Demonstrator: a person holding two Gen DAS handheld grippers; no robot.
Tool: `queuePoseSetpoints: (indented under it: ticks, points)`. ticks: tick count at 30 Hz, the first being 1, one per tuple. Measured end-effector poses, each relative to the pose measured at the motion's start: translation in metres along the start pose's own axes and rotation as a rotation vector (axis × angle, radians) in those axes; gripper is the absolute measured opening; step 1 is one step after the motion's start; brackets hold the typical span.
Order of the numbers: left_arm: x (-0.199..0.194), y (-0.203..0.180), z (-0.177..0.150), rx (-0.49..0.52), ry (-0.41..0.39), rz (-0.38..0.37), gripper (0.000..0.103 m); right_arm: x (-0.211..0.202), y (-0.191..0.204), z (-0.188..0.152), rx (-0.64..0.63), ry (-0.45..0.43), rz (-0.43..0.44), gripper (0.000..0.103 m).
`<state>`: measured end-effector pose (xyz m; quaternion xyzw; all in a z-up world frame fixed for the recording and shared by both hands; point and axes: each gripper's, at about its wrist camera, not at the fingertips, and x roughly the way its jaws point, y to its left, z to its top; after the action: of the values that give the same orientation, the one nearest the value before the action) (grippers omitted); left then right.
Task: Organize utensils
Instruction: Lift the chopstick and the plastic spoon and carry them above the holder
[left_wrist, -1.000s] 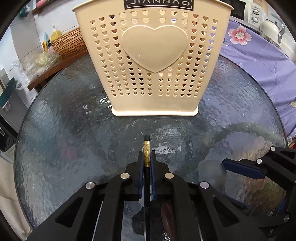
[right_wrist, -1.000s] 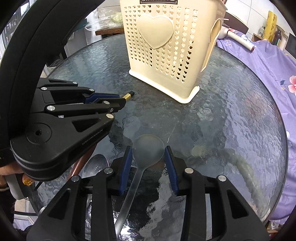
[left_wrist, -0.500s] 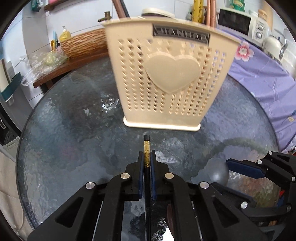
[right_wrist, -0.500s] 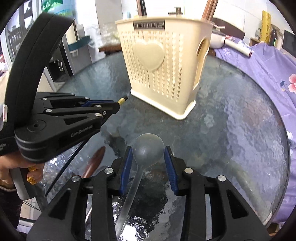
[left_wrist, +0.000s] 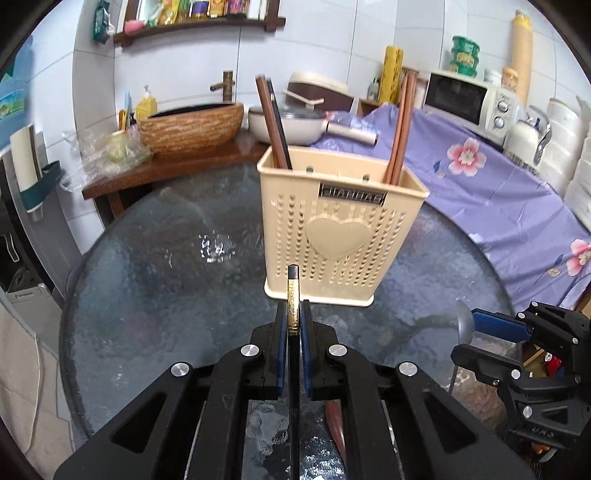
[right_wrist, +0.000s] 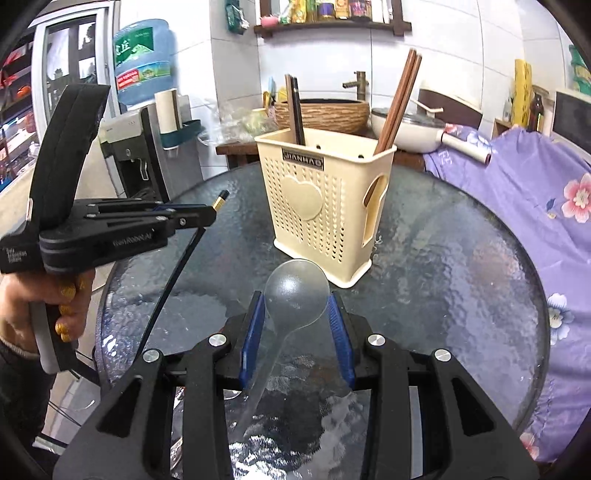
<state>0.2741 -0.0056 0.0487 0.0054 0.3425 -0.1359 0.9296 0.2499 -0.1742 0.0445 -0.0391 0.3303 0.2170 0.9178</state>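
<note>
A cream perforated utensil holder (left_wrist: 340, 240) with a heart on its front stands on the round glass table (left_wrist: 155, 295); it also shows in the right wrist view (right_wrist: 317, 206). Brown and black chopsticks (left_wrist: 273, 122) stick up from it. My left gripper (left_wrist: 293, 321) is shut on a black chopstick with a gold band (left_wrist: 293, 306), held above the table in front of the holder. My right gripper (right_wrist: 297, 314) is shut on the bowl of a clear plastic spoon (right_wrist: 295, 291). The left gripper (right_wrist: 199, 219) shows to the left in the right wrist view.
A purple flowered cloth (left_wrist: 498, 192) covers the surface to the right. A wooden side table with a woven basin (left_wrist: 192, 125) stands behind. A water dispenser (right_wrist: 147, 158) stands at back left. More utensils lie on the glass under the grippers, including a brown piece (left_wrist: 336, 424).
Both grippers have risen and pulled back from the holder, carrying the chopstick and the spoon. The holder now looks smaller, and its open top and chopsticks show.
</note>
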Motion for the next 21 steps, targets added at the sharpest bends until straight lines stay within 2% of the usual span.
queuePoseSetpoints:
  ticks: [12, 21]
  points:
    - [-0.035, 0.008, 0.01, -0.008, -0.074, -0.021, 0.007, -0.031, 0.001, 0.012, -0.01, -0.047, 0.009, 0.036]
    - [-0.058, 0.011, 0.031, -0.001, -0.143, -0.015, 0.007, -0.047, -0.005, 0.041, 0.0, -0.092, 0.005, 0.036]
